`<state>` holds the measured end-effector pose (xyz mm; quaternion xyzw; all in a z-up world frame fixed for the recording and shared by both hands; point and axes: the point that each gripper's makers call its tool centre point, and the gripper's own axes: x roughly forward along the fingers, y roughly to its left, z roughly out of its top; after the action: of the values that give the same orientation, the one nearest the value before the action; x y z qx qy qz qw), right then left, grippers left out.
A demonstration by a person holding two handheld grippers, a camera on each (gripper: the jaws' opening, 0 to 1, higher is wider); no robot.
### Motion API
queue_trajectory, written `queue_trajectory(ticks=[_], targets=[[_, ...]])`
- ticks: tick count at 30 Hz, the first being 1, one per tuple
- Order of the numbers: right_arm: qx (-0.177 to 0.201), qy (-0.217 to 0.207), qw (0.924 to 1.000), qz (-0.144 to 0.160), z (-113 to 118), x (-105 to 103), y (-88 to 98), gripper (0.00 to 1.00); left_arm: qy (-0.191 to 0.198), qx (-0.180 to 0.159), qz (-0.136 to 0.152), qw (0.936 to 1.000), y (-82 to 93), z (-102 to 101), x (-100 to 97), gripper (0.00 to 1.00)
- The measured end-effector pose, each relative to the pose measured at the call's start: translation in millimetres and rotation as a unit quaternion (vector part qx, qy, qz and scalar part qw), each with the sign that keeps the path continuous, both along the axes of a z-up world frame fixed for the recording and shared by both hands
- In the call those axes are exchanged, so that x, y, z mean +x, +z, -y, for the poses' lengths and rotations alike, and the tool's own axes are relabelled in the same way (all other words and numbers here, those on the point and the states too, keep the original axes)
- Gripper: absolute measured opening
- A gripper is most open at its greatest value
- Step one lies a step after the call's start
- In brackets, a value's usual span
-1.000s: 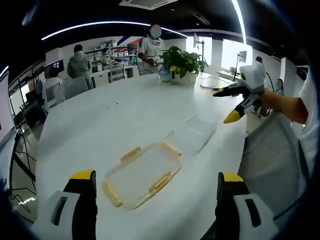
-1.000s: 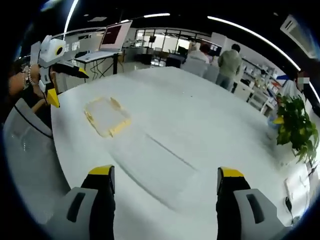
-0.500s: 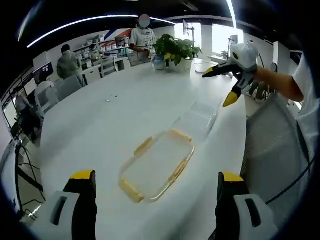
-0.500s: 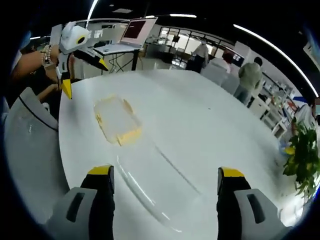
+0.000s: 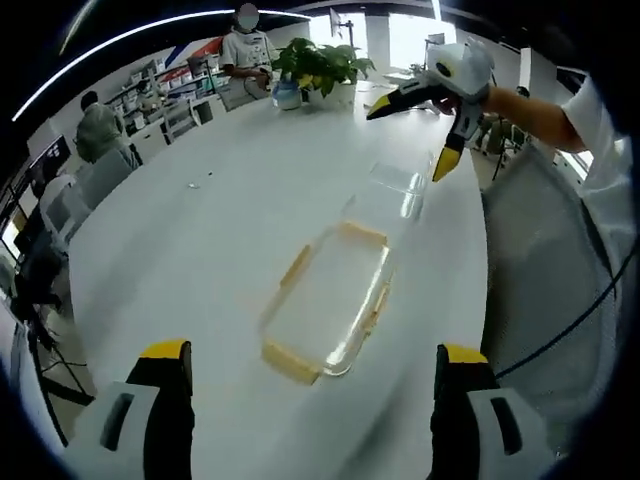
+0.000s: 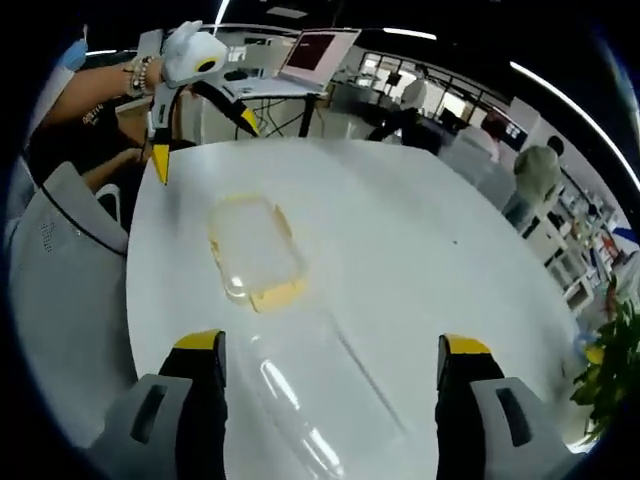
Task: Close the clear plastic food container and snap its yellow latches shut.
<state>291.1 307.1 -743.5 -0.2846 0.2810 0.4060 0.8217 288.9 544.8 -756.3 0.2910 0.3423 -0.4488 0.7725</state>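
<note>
A broad white table (image 5: pixel 200 250) spreads across an open office, its glossy top reflecting the ceiling light strips. Grey mesh chairs (image 5: pixel 545 270) stand at its near edge, one also at the left of the right gripper view (image 6: pixel 60 290). On the far end of the table sits a potted green plant (image 5: pixel 315 65), and behind it several people stand or sit among desks and shelves (image 5: pixel 100 125). A laptop (image 6: pixel 305 60) with a dark red screen rests on a separate stand beyond the table. Near the table's edge lies the clear plastic lid with yellow latches (image 5: pixel 330 305), flat on the surface, its latches splayed outward; just beyond it, nearly touching its short end, sits the clear container base (image 5: pixel 400 190), hard to make out against the white top. In the right gripper view the lid (image 6: pixel 255 250) lies ahead and the base (image 6: pixel 310 410) spans the foreground between the jaws. The left gripper (image 5: pixel 310 365) hovers above the lid with jaws spread wide, holding nothing. The right gripper (image 6: pixel 325 360) likewise hangs released over the base, and is seen from the other side (image 5: pixel 420 125) raised above the container with yellow tips parted. Nothing lies between the grippers and the two pieces.
</note>
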Motion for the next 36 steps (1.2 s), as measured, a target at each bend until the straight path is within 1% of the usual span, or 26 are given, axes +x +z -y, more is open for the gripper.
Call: queue_trajectory(ticks=[1,2,5,7,10,16,18,19,20,24,26,28,29,33,36], targets=[[-0.001,0.005,1.0,-0.002,-2.7,0.1,-0.9,0.84,-0.006,0.007,0.001,1.0,-1.4,-0.9,0.8,0.99],[-0.004,0.01,0.9999,-0.004,-5.0,0.4,-1.6,0.84,-0.016,0.014,-0.005,0.9998,-3.5,-0.8,0.4,0.99],[-0.016,0.032,0.9993,-0.007,-13.7,2.8,-4.4,0.84,-0.036,0.023,-0.017,0.999,-7.4,0.1,-0.3,0.99],[-0.017,0.042,0.9989,-0.013,-18.8,3.8,-5.9,0.85,-0.048,0.031,-0.032,0.9979,-12.1,-0.7,-1.0,0.99],[-0.025,0.061,0.9977,-0.017,-27.7,6.0,-8.2,0.85,-0.067,0.065,-0.038,0.9949,-20.8,-7.0,1.8,0.99],[-0.025,0.087,0.9955,-0.028,-42.4,10.4,-14.1,0.85,-0.088,0.073,-0.057,0.9918,-30.7,-7.4,4.5,0.99],[-0.026,0.101,0.9941,-0.032,-47.5,10.0,-17.0,0.83,-0.095,0.079,-0.065,0.9902,-34.5,-8.1,4.5,0.99],[-0.021,0.117,0.9923,-0.035,-52.2,7.4,-18.1,0.83,-0.102,0.082,-0.067,0.9891,-36.7,-8.4,4.3,0.99],[-0.018,0.121,0.9918,-0.036,-54.7,7.1,-18.7,0.83,-0.103,0.084,-0.067,0.9889,-38.1,-8.6,5.6,0.99],[-0.027,0.132,0.9898,-0.046,-60.2,8.8,-26.9,0.83,-0.112,0.089,-0.077,0.9868,-44.2,-8.8,6.4,0.99],[-0.033,0.137,0.9889,-0.048,-61.3,10.1,-30.4,0.81,-0.118,0.09,-0.08,0.9857,-46.8,-8.6,7.2,0.96],[-0.04,0.144,0.9874,-0.053,-62.6,10.8,-34.7,0.79,-0.124,0.086,-0.093,0.9842,-49.4,-7.5,5.5,0.92],[-0.039,0.146,0.9869,-0.056,-63.6,10.8,-35.9,0.79,-0.125,0.086,-0.093,0.984,-50.3,-7.4,6.2,0.9],[-0.037,0.158,0.9845,-0.067,-68.9,11.0,-41.1,0.77,-0.133,0.09,-0.094,0.9826,-54.3,-6.7,8.8,0.88],[-0.041,0.166,0.9824,-0.075,-71.4,11.3,-46.4,0.76,-0.134,0.089,-0.104,0.9815,-58.2,-5.8,9.2,0.86]])
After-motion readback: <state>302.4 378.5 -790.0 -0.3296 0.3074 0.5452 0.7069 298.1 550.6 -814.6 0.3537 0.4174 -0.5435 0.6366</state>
